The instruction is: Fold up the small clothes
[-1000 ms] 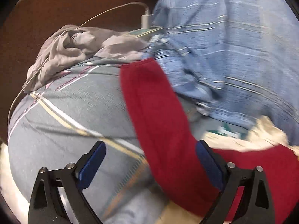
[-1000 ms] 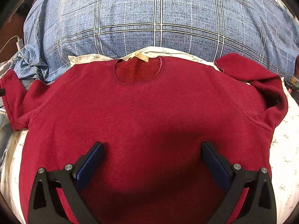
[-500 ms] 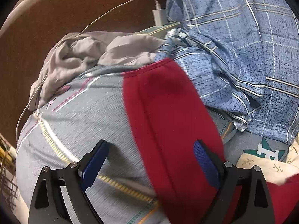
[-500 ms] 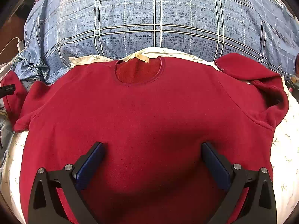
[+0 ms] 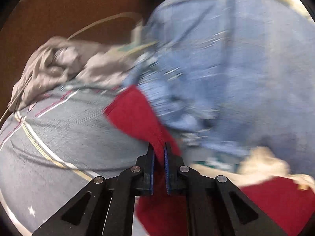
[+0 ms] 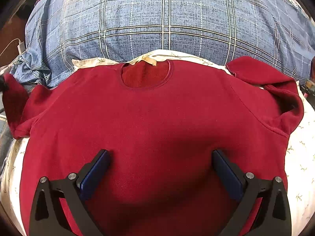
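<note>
A dark red sweater (image 6: 157, 122) lies flat, front up, on a white floral sheet (image 6: 301, 143), neckline away from me. Its right sleeve (image 6: 275, 90) is folded back on itself. My right gripper (image 6: 160, 157) is open and hovers over the sweater's lower body, holding nothing. My left gripper (image 5: 159, 149) is shut on the sweater's left sleeve (image 5: 135, 114), near the cuff, and holds it up off the bedding. The left wrist view is blurred by motion.
A blue plaid quilt (image 6: 163, 23) is bunched behind the sweater. A grey striped blanket (image 5: 65, 133) lies to the left, with a crumpled grey garment (image 5: 59, 66) and a white charger cable (image 5: 102, 22) beyond it. A brown floor shows past them.
My left gripper has closed on the red sleeve, which lay between its open fingers before, and is moving with it. The right gripper has stayed open and still.
</note>
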`<action>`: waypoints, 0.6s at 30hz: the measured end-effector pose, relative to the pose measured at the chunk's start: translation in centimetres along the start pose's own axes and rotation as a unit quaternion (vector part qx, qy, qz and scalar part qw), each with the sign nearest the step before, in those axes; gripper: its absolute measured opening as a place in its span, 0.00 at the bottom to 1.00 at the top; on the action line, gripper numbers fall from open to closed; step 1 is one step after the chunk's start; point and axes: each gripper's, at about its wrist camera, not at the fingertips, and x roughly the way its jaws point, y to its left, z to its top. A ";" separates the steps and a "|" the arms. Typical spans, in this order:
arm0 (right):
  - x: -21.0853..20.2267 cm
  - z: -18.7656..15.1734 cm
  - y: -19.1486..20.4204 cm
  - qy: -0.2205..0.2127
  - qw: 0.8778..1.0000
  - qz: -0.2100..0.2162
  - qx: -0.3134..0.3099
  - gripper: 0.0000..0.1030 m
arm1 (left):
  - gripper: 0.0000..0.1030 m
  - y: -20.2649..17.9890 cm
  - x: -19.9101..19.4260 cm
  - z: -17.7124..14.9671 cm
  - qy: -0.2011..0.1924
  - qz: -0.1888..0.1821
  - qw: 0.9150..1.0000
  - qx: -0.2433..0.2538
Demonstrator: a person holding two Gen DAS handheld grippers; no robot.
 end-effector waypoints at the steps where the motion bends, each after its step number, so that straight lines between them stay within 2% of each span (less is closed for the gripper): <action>1: 0.0 0.0 0.0 0.001 1.000 0.001 0.000 1.00 | 0.07 -1.2 -1.7 -0.2 -0.008 -0.025 1.000 0.011; 4: -0.6 0.3 -0.6 0.007 0.999 0.031 0.002 0.99 | 0.07 -5.7 -6.4 -1.3 -0.019 -0.100 0.994 0.050; 6: -2.3 0.8 -1.6 0.007 0.998 0.055 -0.007 0.89 | 0.07 -9.2 -9.0 -2.7 -0.014 -0.153 0.985 0.077; 9: -5.4 1.4 -3.9 -0.026 0.999 0.031 -0.005 0.87 | 0.07 -13.7 -10.8 -4.9 0.006 -0.205 0.973 0.106; 11: -6.9 1.8 -6.1 -0.034 0.999 0.009 -0.003 0.88 | 0.07 -16.7 -11.3 -6.8 0.018 -0.224 0.967 0.124; 15: -7.8 2.2 -9.9 -0.038 0.999 -0.026 0.024 0.89 | 0.07 -21.7 -10.6 -10.5 0.071 -0.263 0.950 0.152; 18: -7.5 2.4 -12.8 -0.025 0.997 -0.021 0.070 0.89 | 0.11 -23.8 -10.1 -12.8 0.110 -0.284 0.936 0.178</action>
